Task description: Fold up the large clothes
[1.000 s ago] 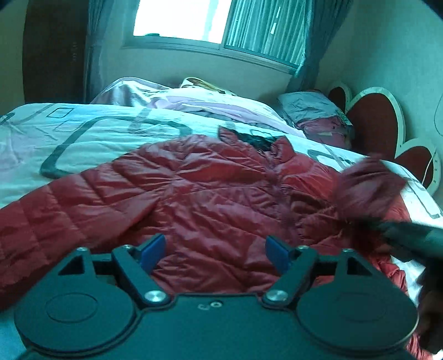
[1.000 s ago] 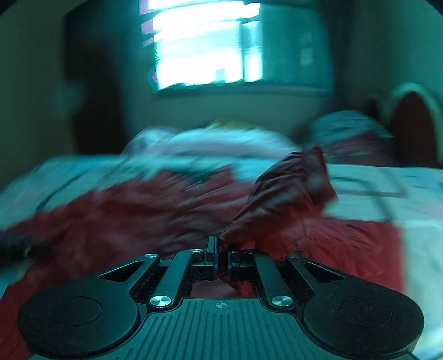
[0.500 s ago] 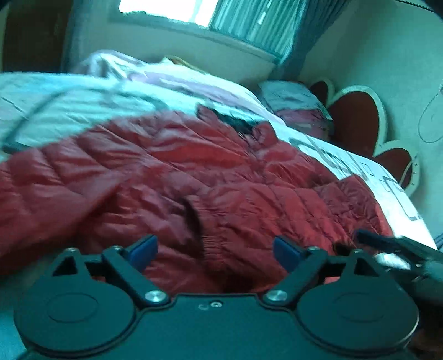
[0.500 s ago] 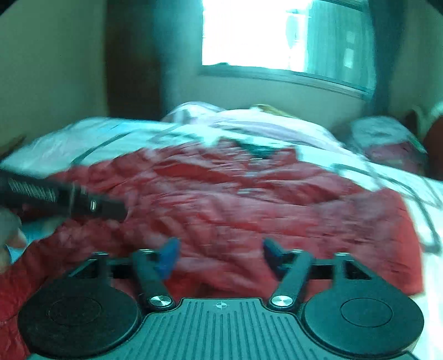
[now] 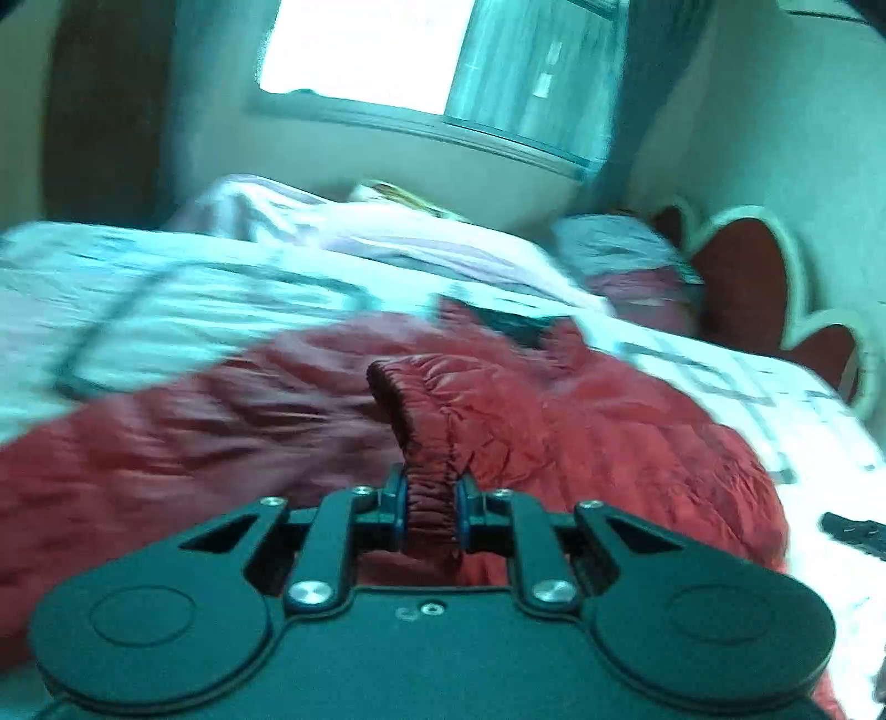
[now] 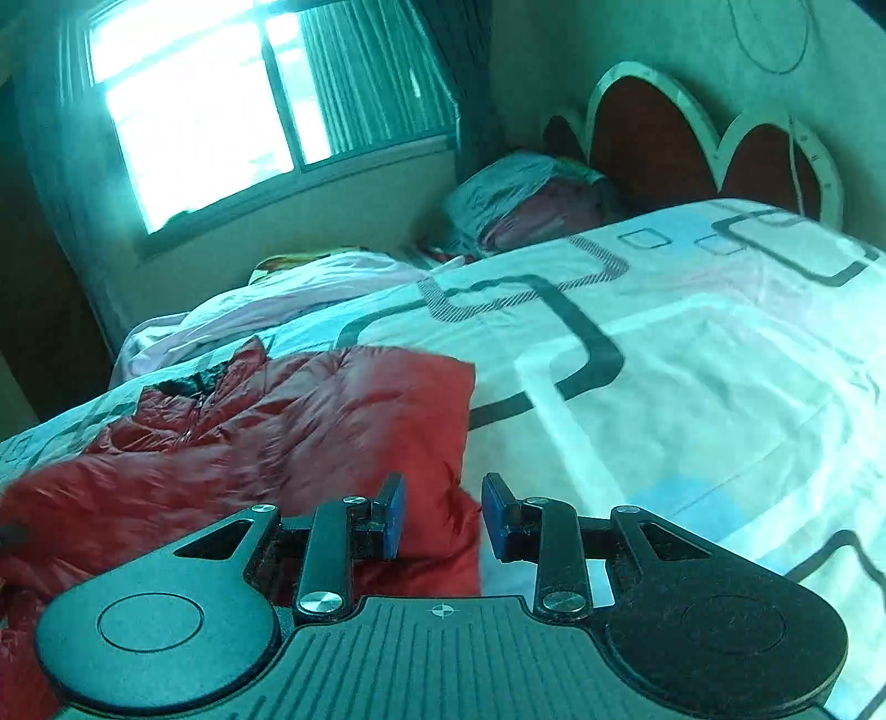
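A red quilted puffer jacket (image 5: 581, 421) lies spread on the bed, collar toward the window. My left gripper (image 5: 431, 507) is shut on the jacket's elastic sleeve cuff (image 5: 421, 437), which stands up between the blue pads above the jacket's body. In the right wrist view the jacket (image 6: 266, 437) lies to the left. My right gripper (image 6: 443, 518) is open, its jaws on either side of the jacket's right-hand lower edge (image 6: 459, 498). The right gripper's tip (image 5: 853, 529) shows at the right edge of the left wrist view.
The bed has a white sheet (image 6: 664, 354) with dark rounded-rectangle lines. A pink quilt (image 5: 360, 232) and folded bedding (image 6: 526, 194) lie at the far side. A scalloped red headboard (image 6: 692, 138) is on the right, a window (image 5: 387, 50) behind.
My left gripper went from open above the jacket to shut on the sleeve cuff. My right gripper let go of its sleeve, opened, and moved to the jacket's right edge.
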`<action>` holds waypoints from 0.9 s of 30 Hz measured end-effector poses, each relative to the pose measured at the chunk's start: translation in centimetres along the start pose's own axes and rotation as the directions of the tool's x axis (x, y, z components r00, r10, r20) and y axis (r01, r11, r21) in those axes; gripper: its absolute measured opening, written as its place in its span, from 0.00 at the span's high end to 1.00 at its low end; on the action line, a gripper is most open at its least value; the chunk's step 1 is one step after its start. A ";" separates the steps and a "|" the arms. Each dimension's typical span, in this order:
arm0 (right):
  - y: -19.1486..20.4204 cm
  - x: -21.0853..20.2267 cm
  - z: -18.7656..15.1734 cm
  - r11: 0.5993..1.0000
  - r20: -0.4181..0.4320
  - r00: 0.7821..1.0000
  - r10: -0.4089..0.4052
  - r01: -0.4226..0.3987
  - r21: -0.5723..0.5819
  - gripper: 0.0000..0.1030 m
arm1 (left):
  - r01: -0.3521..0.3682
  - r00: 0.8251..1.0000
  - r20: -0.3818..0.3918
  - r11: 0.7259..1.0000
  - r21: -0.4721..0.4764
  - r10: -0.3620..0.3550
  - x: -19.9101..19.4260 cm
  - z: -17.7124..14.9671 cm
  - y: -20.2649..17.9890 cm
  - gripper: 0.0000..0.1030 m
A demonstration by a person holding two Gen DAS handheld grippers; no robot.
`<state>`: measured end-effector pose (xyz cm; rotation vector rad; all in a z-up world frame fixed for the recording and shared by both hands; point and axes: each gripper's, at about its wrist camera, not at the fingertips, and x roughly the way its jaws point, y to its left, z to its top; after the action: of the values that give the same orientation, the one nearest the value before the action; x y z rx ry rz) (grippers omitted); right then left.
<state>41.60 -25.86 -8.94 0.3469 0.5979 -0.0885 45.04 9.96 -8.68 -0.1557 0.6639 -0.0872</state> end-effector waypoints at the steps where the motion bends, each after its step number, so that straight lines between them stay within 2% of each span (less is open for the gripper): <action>1: 0.3 0.5 -0.1 1.000 -0.016 1.000 0.018 -0.019 -0.012 0.69 | -0.032 0.999 -0.021 0.999 0.013 0.032 0.2 -0.4 0.7 0.85; 4: 1.2 2.6 -1.1 0.997 -0.071 0.997 0.027 -0.031 -0.065 0.69 | -0.051 0.995 -0.084 0.998 -0.032 0.048 1.5 -1.4 2.1 0.85; 6: 1.2 4.0 -1.6 0.997 -0.114 0.993 0.018 -0.027 -0.077 0.69 | -0.050 0.994 -0.102 0.998 -0.022 0.048 2.3 -1.6 1.6 0.85; 8: 1.1 5.2 -2.1 0.993 -0.148 0.989 -0.030 0.013 -0.114 0.71 | -0.040 0.993 -0.112 0.999 -0.013 0.039 2.6 -2.1 1.1 0.85; 10: 0.4 5.8 -2.3 0.990 -0.166 0.983 -0.078 0.056 -0.129 0.86 | -0.030 0.992 -0.124 1.000 -0.007 0.029 2.8 -2.5 0.7 0.84; 11: -0.1 5.9 -2.1 0.990 -0.169 0.981 -0.093 0.073 -0.124 0.86 | -0.024 0.991 -0.133 1.000 0.001 0.024 2.8 -2.7 0.6 0.84; 13: -0.8 5.1 -1.3 0.991 -0.139 0.986 -0.088 0.073 -0.111 0.86 | -0.046 0.988 -0.146 0.999 0.018 0.048 2.7 -2.7 0.8 0.71; 15: -1.0 3.7 0.0 0.994 -0.076 0.996 -0.051 0.043 -0.103 0.86 | -0.109 0.989 -0.097 0.994 0.033 0.111 1.4 -2.5 1.1 0.71; 16: -0.8 3.5 0.6 0.993 -0.060 0.998 -0.032 0.025 -0.112 0.86 | -0.140 0.989 -0.048 0.989 0.040 0.142 0.4 -2.3 1.1 0.67; 18: -0.2 4.2 1.7 0.991 -0.051 0.999 0.014 -0.021 -0.129 0.86 | -0.169 0.986 0.008 0.983 0.066 0.169 -0.4 -1.7 0.6 0.66; 21: 1.1 6.5 2.4 0.983 -0.081 0.993 0.081 -0.093 -0.160 0.86 | -0.119 0.993 -0.005 0.982 0.148 0.121 1.2 -0.9 -1.5 0.64; 23: 1.6 8.7 2.1 0.976 -0.122 0.992 0.039 -0.064 -0.209 0.86 | -0.071 0.996 -0.047 0.981 0.179 0.081 3.4 -1.0 -2.8 0.62; 25: 1.2 11.4 1.3 0.976 -0.215 0.976 -0.018 -0.030 -0.217 0.86 | -0.062 0.987 -0.134 0.976 0.209 0.091 6.2 -2.0 -3.1 0.60; 27: 0.9 11.4 1.4 0.972 -0.203 0.979 -0.005 -0.043 -0.231 0.86 | -0.061 0.986 -0.139 0.974 0.216 0.092 6.5 -2.5 -3.2 0.61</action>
<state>51.93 -25.32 -14.09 0.1324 0.7984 0.0367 48.50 5.63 -14.02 0.0825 0.8033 -0.0950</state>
